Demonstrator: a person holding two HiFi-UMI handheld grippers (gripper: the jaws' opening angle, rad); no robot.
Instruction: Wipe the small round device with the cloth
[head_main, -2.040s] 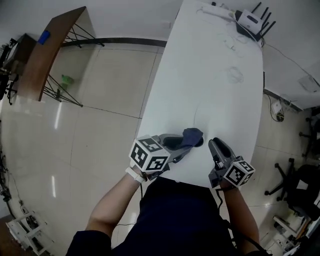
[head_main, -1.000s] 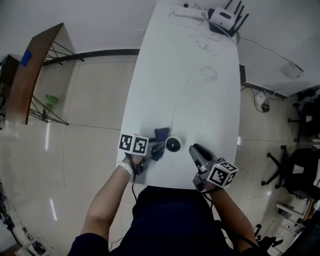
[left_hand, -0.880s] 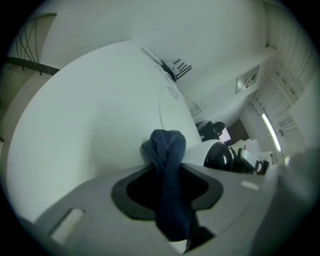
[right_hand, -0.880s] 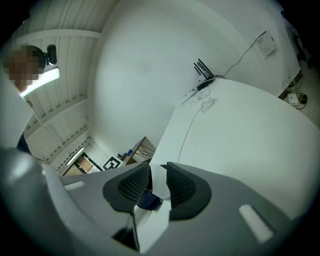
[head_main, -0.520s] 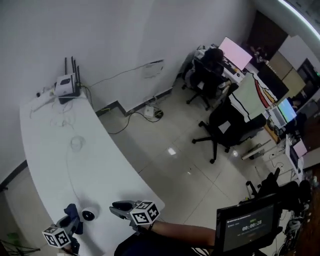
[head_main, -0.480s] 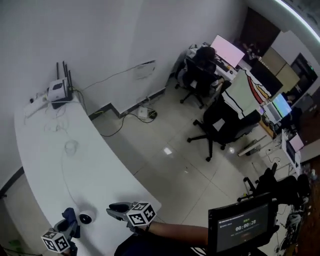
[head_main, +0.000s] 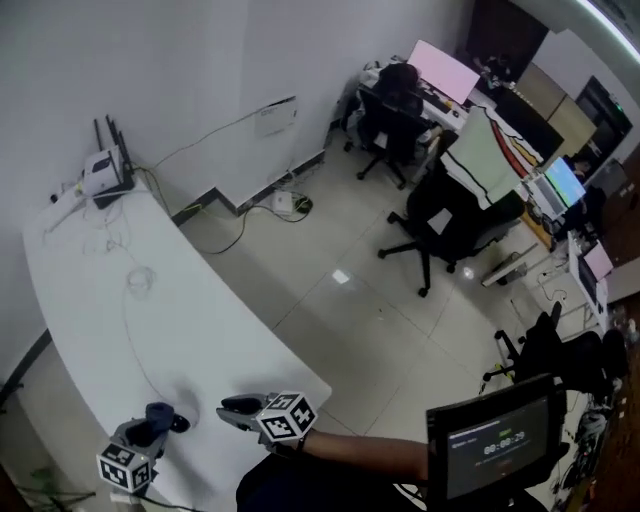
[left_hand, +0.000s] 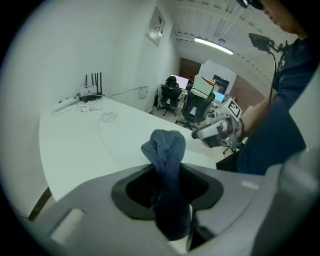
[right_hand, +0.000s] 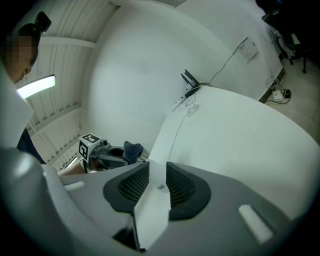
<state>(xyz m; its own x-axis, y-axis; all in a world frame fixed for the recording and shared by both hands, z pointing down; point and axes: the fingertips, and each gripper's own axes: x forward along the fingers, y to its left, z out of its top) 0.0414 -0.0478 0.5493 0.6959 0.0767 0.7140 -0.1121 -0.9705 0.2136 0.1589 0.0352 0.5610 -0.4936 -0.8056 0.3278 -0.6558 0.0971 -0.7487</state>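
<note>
Left gripper (left_hand: 167, 192) clamped on cloth (left_hand: 166, 149), bunched upright over the table (head_main: 110, 330). Device not plainly seen; dark spot (head_main: 180, 424) beside cloth may be it. Right gripper (right_hand: 156, 180) parted, empty. Judged between wiping strokes; next move needs cloth lowered squarely onto device.

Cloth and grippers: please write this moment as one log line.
left gripper: shut on blue cloth | right gripper: open, empty | blue cloth: bunched

left hand-held gripper (left_hand: 169, 192) clamps dark blue cloth (left_hand: 165, 147), bunched tip up, above white table (left_hand: 80, 150).
</note>
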